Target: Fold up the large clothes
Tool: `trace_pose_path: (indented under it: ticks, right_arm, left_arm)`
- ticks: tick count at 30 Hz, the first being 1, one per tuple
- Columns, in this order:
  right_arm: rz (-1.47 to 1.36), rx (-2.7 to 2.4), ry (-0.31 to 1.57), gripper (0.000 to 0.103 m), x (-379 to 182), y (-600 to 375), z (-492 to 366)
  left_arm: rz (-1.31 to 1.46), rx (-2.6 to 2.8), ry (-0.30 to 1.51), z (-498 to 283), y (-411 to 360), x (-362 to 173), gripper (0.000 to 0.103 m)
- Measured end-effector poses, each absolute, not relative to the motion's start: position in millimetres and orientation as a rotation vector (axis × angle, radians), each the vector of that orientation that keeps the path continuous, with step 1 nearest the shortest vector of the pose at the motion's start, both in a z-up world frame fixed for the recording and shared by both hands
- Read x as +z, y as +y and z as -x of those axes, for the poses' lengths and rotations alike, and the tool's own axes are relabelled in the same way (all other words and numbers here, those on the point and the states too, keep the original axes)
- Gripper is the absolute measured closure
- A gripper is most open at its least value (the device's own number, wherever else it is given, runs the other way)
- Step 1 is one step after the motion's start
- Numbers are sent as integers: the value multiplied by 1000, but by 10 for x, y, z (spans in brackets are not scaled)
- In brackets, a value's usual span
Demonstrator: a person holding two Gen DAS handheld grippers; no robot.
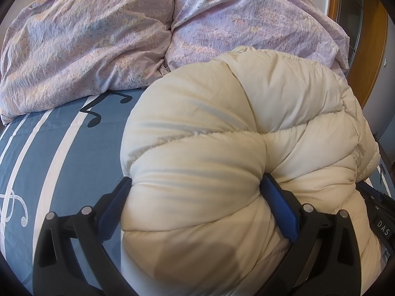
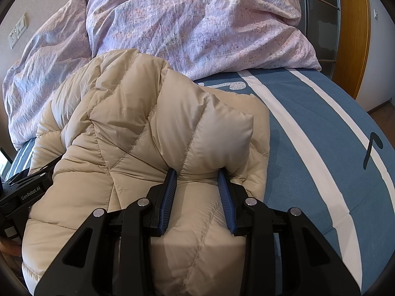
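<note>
A cream quilted down jacket (image 1: 222,128) lies bunched on the bed; it also shows in the right wrist view (image 2: 138,123). My left gripper (image 1: 196,182) is shut on a thick puffed fold of the jacket, its blue fingers (image 1: 279,204) pressed into both sides. My right gripper (image 2: 198,175) is shut on another padded fold of the jacket, blue pads (image 2: 169,197) squeezing it. The left gripper's body (image 2: 27,192) shows at the left edge of the right wrist view, and the right gripper's body (image 1: 380,219) at the right edge of the left wrist view.
The bed has a blue sheet (image 1: 49,162) with white stripes and music notes, also in the right wrist view (image 2: 321,148). A crumpled lilac duvet (image 1: 98,37) is heaped at the far end, also in the right wrist view (image 2: 197,24). A wooden door frame (image 2: 350,24) stands at right.
</note>
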State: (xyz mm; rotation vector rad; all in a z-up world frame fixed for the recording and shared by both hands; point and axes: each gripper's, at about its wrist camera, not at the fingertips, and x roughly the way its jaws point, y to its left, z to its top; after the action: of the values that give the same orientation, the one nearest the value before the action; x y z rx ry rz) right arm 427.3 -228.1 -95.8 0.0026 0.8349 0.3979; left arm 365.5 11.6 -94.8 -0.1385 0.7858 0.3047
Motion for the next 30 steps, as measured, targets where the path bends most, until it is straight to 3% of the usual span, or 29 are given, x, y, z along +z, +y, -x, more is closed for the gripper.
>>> trace_pose_path:
  ticks: [13, 16, 17, 18, 30]
  right_arm:
    - [-20, 403, 858, 65, -932, -2305, -4271]
    - [-93, 438, 890, 51, -839, -2452, -4243]
    - [-123, 441, 891, 34, -793, -2533, -4224]
    - [-141, 434, 881, 23, -748, -2605, -4208]
    - [-350, 489, 1042, 19, -835, -2976, -4322]
  left_arm:
    - [158, 307, 773, -3610, 131, -933, 2]
    - [181, 294, 762, -3476, 144, -866, 2]
    - [194, 284, 762, -3449, 164, -852, 2]
    - [213, 273, 763, -3405, 183, -835, 2]
    - [135, 302, 758, -3307, 111, -858, 2]
